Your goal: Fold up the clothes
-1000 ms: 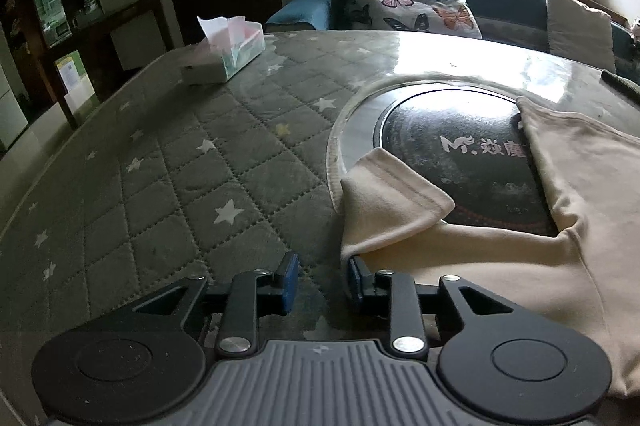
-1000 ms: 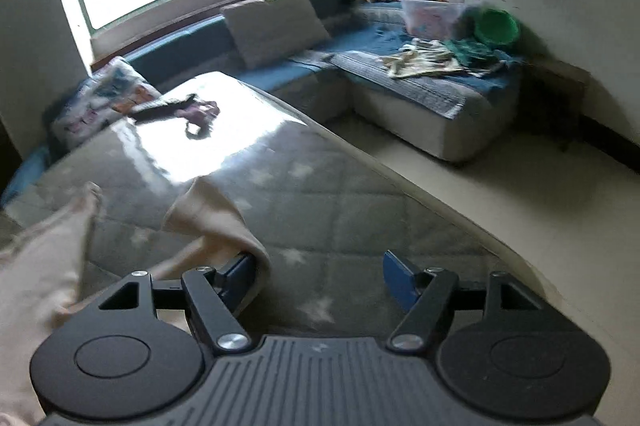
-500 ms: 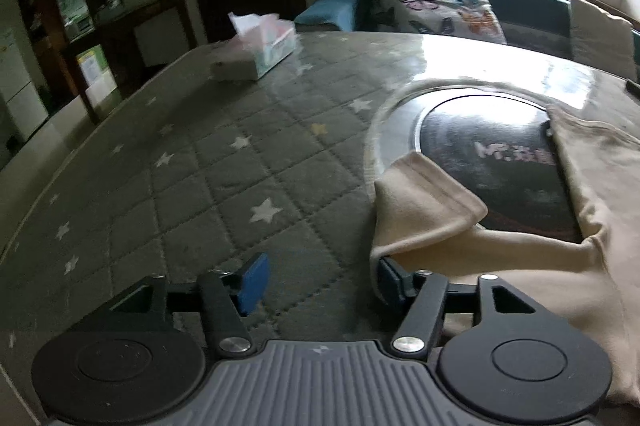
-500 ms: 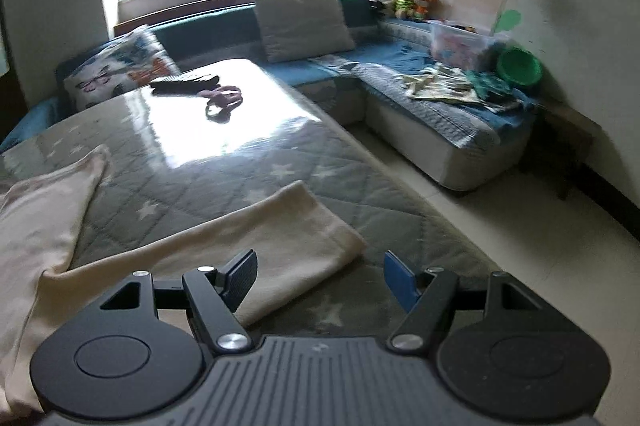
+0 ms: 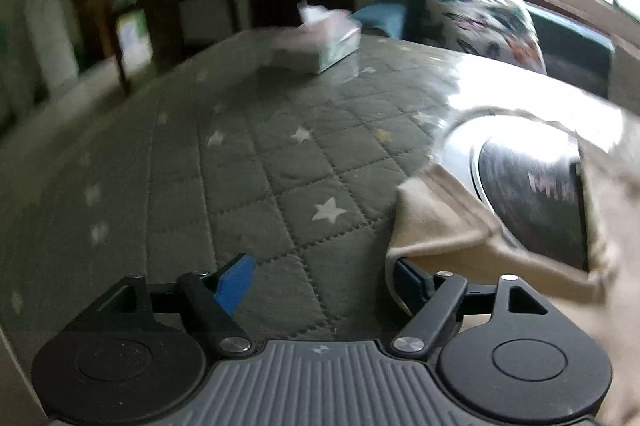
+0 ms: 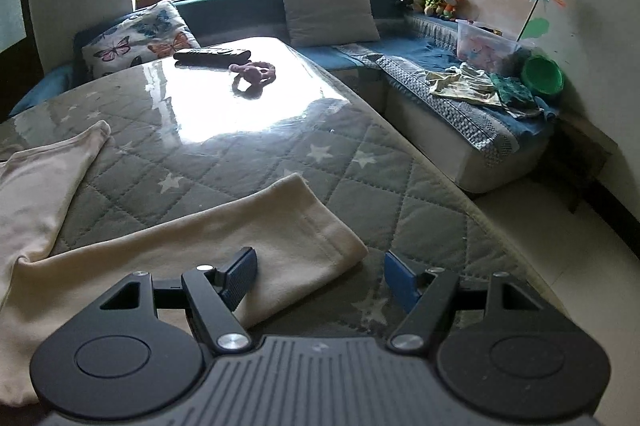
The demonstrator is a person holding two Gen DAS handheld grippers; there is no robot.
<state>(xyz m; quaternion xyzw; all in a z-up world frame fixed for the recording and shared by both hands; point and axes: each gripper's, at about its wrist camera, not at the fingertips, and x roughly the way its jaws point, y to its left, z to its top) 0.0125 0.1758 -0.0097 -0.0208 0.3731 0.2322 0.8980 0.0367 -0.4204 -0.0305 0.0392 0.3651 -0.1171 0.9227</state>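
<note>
A cream shirt lies spread on the quilted star-print table cover. In the left wrist view one sleeve (image 5: 444, 222) lies at the right, partly over a round black hotplate (image 5: 532, 198). My left gripper (image 5: 324, 282) is open and empty; its right finger sits at the sleeve's edge. In the right wrist view the other sleeve (image 6: 280, 238) lies flat in front of my right gripper (image 6: 320, 278), which is open, its left finger over the cloth. The shirt body (image 6: 36, 182) lies to the left.
A tissue box (image 5: 320, 46) stands at the table's far side in the left wrist view. A black remote (image 6: 212, 56) and a pink toy (image 6: 254, 72) lie on the far end in the right wrist view. The table edge (image 6: 460, 194) drops to floor on the right; a sofa (image 6: 440, 86) lies beyond.
My left gripper has opened wide and shifted left, away from the sleeve. The right gripper has let the other sleeve drop flat on the table and pulled back, still open.
</note>
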